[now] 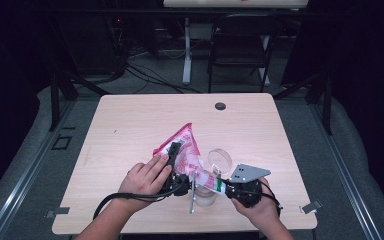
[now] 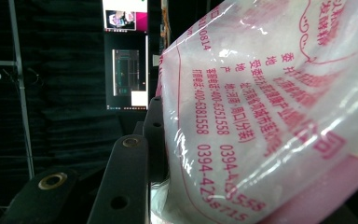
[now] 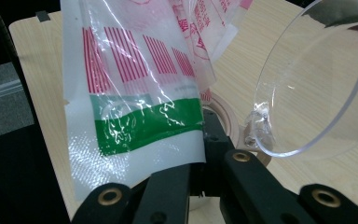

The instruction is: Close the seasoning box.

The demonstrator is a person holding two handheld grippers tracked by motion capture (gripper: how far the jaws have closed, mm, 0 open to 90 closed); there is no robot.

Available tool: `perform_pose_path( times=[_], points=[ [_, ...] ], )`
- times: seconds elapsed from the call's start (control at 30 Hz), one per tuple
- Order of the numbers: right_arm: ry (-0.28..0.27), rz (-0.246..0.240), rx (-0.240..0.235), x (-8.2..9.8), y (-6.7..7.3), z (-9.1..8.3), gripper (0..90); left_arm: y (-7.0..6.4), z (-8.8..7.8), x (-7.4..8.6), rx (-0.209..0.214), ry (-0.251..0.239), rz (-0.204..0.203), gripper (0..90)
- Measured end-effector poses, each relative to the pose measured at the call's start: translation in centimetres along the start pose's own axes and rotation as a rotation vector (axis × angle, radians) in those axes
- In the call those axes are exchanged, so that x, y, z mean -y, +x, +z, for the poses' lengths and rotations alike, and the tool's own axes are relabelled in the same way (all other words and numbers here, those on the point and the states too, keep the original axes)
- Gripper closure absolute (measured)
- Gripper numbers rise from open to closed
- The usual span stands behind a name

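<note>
Holding a pink printed plastic bag (image 1: 185,150) between both grippers.
The soft, slippery film looked limp; left gripper (image 1: 174,152) clamped its body, right gripper (image 1: 225,187) pinched its green-banded edge.

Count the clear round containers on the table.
2. One clear container lies tipped on its side just beyond the right gripper. A second stands under the pink bag, partly hidden. More may be hidden behind the bag.
</note>
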State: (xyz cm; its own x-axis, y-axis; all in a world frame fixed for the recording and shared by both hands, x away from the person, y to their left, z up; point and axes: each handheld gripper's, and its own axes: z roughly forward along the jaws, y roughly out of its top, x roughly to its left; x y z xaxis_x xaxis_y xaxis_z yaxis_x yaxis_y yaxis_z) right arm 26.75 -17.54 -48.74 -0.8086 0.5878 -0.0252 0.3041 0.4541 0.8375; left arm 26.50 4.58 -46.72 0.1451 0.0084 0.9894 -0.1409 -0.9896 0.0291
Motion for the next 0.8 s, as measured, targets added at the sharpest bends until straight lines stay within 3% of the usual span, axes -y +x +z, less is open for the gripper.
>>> perform_pose_path(
  times=[0.8],
  points=[
    [0.001, 0.003, 0.001, 0.04, -0.03, 0.02, 90.0, 0.09, 0.02, -0.08, -0.009, -0.011, -0.003, 67.4]
  ],
)
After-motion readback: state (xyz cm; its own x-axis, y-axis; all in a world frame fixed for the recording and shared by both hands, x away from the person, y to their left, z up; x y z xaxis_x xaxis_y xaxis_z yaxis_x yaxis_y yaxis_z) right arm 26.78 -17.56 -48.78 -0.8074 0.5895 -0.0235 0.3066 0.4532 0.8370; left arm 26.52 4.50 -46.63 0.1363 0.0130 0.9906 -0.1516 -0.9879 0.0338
